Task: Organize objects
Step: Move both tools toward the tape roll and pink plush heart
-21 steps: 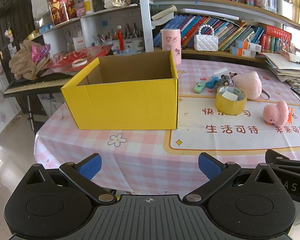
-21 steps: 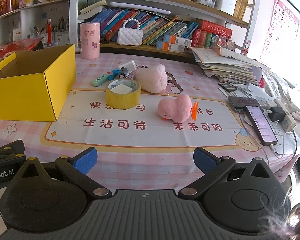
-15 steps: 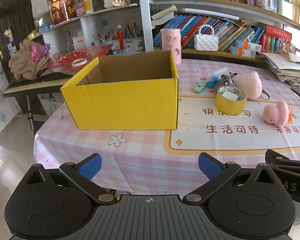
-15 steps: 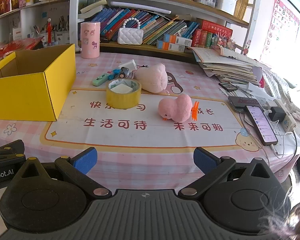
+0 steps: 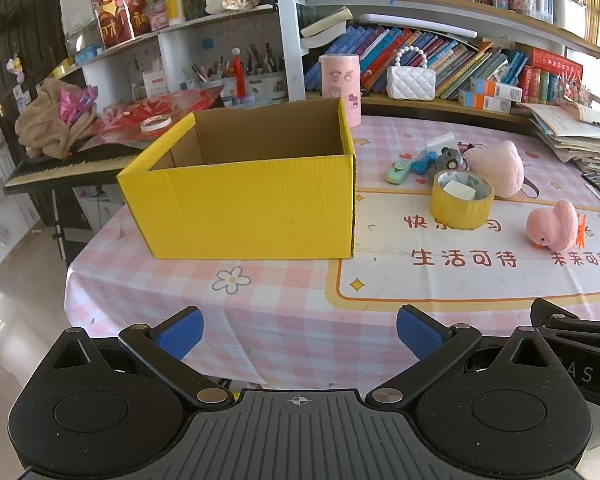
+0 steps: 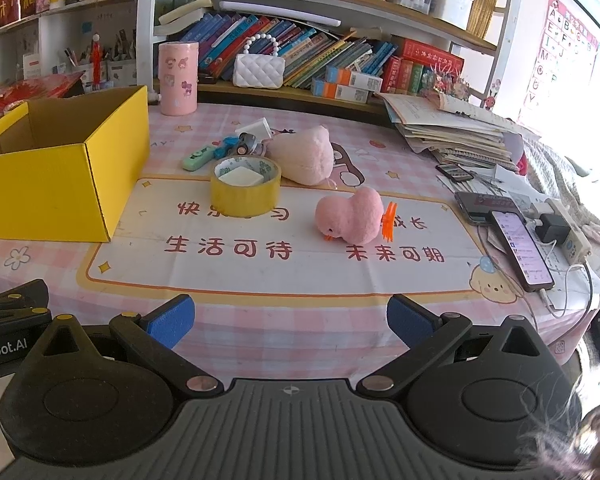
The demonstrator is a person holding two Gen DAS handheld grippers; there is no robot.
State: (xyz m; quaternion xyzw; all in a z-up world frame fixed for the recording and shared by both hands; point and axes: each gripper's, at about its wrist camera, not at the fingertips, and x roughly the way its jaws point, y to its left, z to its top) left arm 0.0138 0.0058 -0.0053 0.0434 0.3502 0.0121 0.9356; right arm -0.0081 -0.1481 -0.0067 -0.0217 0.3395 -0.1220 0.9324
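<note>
An open, empty yellow cardboard box (image 5: pixel 252 204) stands on the table's left; it also shows in the right wrist view (image 6: pixel 60 184). To its right lie a yellow tape roll (image 5: pixel 461 199) (image 6: pixel 245 189), a small pink plush chick (image 5: pixel 553 226) (image 6: pixel 350 214), a larger pink plush (image 5: pixel 496 167) (image 6: pixel 304 155), a green eraser-like item (image 6: pixel 198 157) and small toys (image 6: pixel 240 145). My left gripper (image 5: pixel 299 330) is open and empty at the table's near edge. My right gripper (image 6: pixel 290 322) is open and empty, facing the chick and tape.
A pink cylinder tin (image 6: pixel 178 79) and white quilted purse (image 6: pixel 259 71) stand by the bookshelf at the back. Stacked papers (image 6: pixel 452 128), phones (image 6: pixel 520 246) and a charger lie at the right edge. A keyboard (image 5: pixel 60 166) sits left of the table.
</note>
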